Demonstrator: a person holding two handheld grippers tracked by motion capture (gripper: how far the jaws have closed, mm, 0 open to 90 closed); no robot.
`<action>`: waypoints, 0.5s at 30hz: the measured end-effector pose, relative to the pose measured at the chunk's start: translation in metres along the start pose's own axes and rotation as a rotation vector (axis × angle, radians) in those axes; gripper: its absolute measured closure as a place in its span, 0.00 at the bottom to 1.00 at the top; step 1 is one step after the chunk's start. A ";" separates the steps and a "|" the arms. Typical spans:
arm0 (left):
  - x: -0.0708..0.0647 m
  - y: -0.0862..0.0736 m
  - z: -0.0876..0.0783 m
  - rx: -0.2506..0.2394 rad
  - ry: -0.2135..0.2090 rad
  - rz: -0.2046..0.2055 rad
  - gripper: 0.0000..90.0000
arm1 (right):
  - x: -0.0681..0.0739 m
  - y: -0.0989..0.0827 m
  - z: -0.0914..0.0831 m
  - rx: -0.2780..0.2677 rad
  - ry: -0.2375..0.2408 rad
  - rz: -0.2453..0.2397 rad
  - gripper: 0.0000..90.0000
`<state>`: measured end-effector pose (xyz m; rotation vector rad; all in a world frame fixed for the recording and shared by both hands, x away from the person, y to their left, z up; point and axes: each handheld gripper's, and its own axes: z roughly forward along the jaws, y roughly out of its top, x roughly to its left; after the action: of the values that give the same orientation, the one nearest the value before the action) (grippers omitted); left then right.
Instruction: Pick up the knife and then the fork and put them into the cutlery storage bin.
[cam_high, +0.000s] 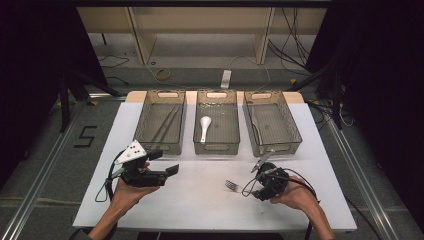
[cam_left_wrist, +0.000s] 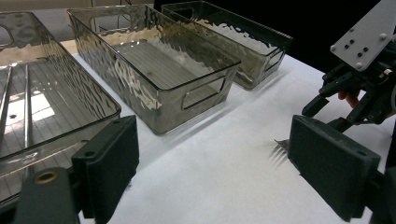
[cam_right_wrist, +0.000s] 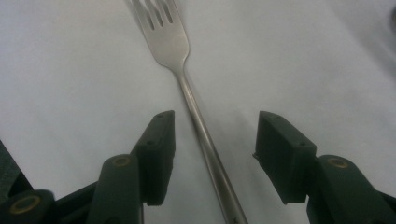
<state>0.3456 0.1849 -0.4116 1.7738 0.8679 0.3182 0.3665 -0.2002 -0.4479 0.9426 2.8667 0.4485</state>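
Fork (cam_right_wrist: 187, 93) lies on table between right gripper (cam_right_wrist: 212, 140)'s parted, untouching jaws

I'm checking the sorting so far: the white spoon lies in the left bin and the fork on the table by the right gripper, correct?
Not quite: the white spoon lies in the middle bin, as the high view shows. The fork does lie on the table by the right gripper.

1. The left hand (cam_high: 131, 187) reaches in from the near edge, forearm angled up toward the middle.
2. Its left gripper (cam_high: 172, 169) lies level, pointing right, jaws wide apart (nothing between them).
3. The right hand (cam_high: 296, 196) comes in from the near right corner.
4. The right gripper (cam_right_wrist: 212, 154) points left and down, jaws parted.
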 end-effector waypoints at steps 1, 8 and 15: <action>0.000 0.000 0.000 0.000 0.000 0.001 0.18 | 0.001 0.001 0.001 0.008 -0.001 -0.001 0.55; 0.000 0.000 0.000 0.000 0.003 0.002 0.18 | 0.003 0.006 0.007 0.038 0.003 -0.022 0.67; 0.000 0.000 0.000 0.000 0.003 0.003 0.18 | 0.005 0.008 0.011 0.076 -0.001 -0.034 0.76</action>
<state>0.3456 0.1851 -0.4116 1.7757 0.8675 0.3230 0.3689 -0.1881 -0.4558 0.9038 2.9131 0.3377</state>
